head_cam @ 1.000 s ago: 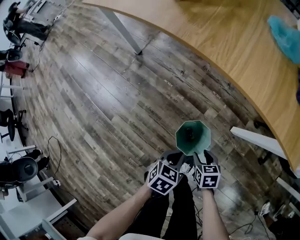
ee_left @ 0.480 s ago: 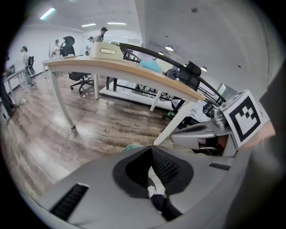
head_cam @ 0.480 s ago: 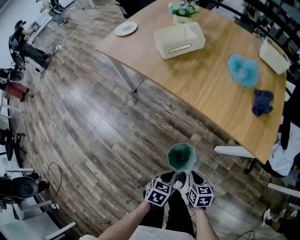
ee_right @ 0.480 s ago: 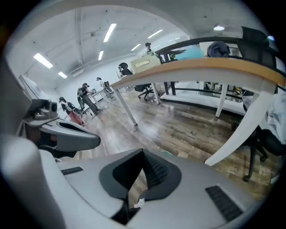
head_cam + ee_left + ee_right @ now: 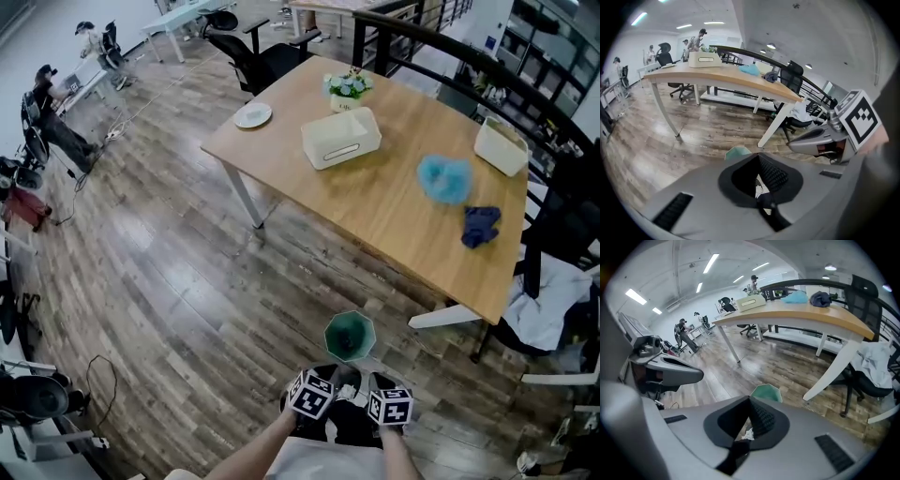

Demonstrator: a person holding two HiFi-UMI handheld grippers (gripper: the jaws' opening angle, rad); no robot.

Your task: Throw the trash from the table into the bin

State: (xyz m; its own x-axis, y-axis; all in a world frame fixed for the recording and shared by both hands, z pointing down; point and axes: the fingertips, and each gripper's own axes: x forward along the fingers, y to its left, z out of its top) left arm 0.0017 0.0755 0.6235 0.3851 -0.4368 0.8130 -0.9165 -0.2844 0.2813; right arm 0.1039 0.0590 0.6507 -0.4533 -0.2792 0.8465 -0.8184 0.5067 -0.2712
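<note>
Dark wood-plank flooring (image 5: 187, 281) is running under a light wooden table (image 5: 394, 211) with white legs.

I am holding both grippers side by side at the bottom of the head view, pointing them steeply down at the floor.

- **Left gripper (image 5: 758, 183):** the jaws are standing together, with nothing clamped between them.
- **Right gripper (image 5: 749, 426):** the jaws are likewise pressed together. A small white fleck is showing at their seam, and I cannot tell what it is.
- **Markings:** the left cube (image 5: 312, 395) and the right cube (image 5: 390, 407) are displaying black-and-white square markers. Any other print in the room is too small to read.

The green bin (image 5: 350, 336) is standing upright on the floor just ahead of the jaw tips, between me and the table. It is touching neither gripper. Its inside is looking dark, and I cannot make out the contents.

On the table the following are sitting:
- a white plate (image 5: 252, 115) at the far left corner
- a cream box (image 5: 341, 138), with a flower pot (image 5: 348, 89) behind it
- a second cream box (image 5: 502, 145) at the far right edge
- a fluffy light-blue clump (image 5: 444, 179)
- a crumpled dark-blue cloth (image 5: 481, 225), near the clump

The clump and the cloth are both lying well apart from the bin.
</note>
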